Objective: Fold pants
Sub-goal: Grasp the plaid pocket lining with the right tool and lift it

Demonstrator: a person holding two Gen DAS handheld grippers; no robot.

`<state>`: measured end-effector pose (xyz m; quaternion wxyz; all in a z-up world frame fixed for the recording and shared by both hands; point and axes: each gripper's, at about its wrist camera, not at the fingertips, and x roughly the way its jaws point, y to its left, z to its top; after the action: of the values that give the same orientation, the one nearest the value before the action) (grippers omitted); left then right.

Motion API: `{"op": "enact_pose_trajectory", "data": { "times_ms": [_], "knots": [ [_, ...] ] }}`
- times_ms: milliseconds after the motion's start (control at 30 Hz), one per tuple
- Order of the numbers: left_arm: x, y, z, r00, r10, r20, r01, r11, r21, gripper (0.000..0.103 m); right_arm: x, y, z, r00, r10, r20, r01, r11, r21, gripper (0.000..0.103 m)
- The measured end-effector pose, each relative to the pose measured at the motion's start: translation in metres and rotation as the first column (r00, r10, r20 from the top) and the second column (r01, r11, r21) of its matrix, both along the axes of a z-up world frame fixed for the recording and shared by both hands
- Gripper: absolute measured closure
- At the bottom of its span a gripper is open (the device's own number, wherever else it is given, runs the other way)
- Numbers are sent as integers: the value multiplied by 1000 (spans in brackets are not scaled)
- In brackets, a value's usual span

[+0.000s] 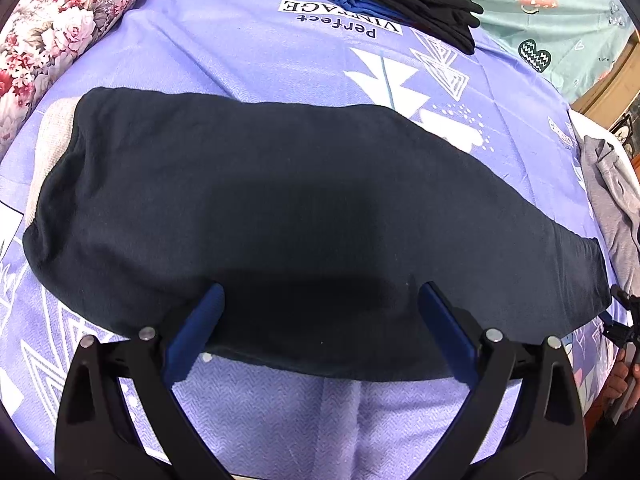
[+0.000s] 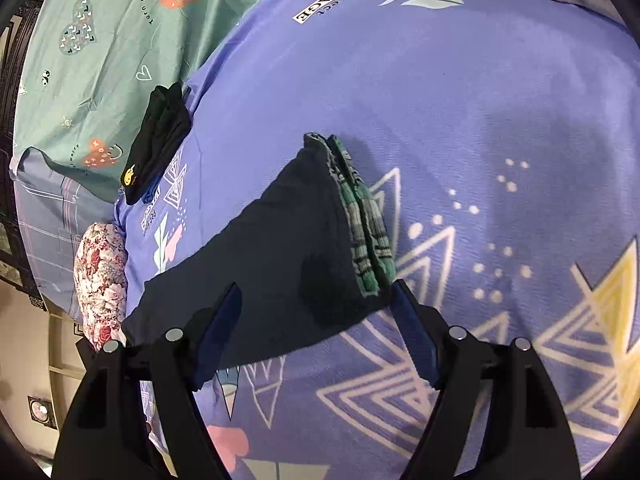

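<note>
Dark navy pants lie flat across the purple printed bedspread. My left gripper is open, its two blue fingers spread wide over the pants' near edge and not pinching the cloth. In the right wrist view the pants run away to the left, and a green plaid lining shows at their right end. My right gripper is open just above that end's near corner, one finger over the dark cloth and the other beside the plaid edge.
A stack of folded black clothes sits at the far side near a teal heart-print sheet. A floral pillow lies beyond the pants' left end. A grey garment lies at the right. A hand shows there.
</note>
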<state>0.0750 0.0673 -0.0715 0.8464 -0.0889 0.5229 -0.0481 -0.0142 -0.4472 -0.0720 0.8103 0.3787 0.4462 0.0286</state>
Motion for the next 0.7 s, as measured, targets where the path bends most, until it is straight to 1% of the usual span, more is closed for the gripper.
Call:
{"op": "enact_pose_trajectory", "data": {
  "times_ms": [167, 333, 400, 467, 600, 633, 667, 700],
  "knots": [
    [0, -1, -1, 1000, -6, 3, 6, 1000, 4, 3, 8, 0, -6, 999, -32, 24, 30, 997, 67, 26],
    [0, 0, -1, 1000, -7, 4, 7, 1000, -4, 2, 16, 5, -5, 999, -41, 29, 40, 998, 55, 27],
    [0, 0, -1, 1000, -10, 6, 10, 1000, -2, 2, 19, 6, -4, 999, -45, 23, 44, 998, 42, 37],
    [0, 0, -2, 1000, -12, 7, 12, 1000, -2, 2, 23, 7, -10, 999, -47, 8, 47, 997, 64, 54],
    [-1, 0, -1, 1000, -14, 8, 14, 1000, -4, 2, 24, 10, -12, 998, -57, 5, 56, 997, 45, 65],
    [-1, 0, -1, 1000, -14, 8, 14, 1000, -6, 2, 23, 10, -13, 998, -60, 1, 60, 997, 42, 71],
    [-1, 0, -1, 1000, -14, 8, 14, 1000, -9, 2, 23, 10, -14, 998, -59, -2, 60, 997, 44, 75],
    [-1, 1, -1, 1000, -13, 8, 13, 1000, -11, 2, 22, 9, -15, 998, -61, -2, 61, 997, 50, 76]
  ]
}}
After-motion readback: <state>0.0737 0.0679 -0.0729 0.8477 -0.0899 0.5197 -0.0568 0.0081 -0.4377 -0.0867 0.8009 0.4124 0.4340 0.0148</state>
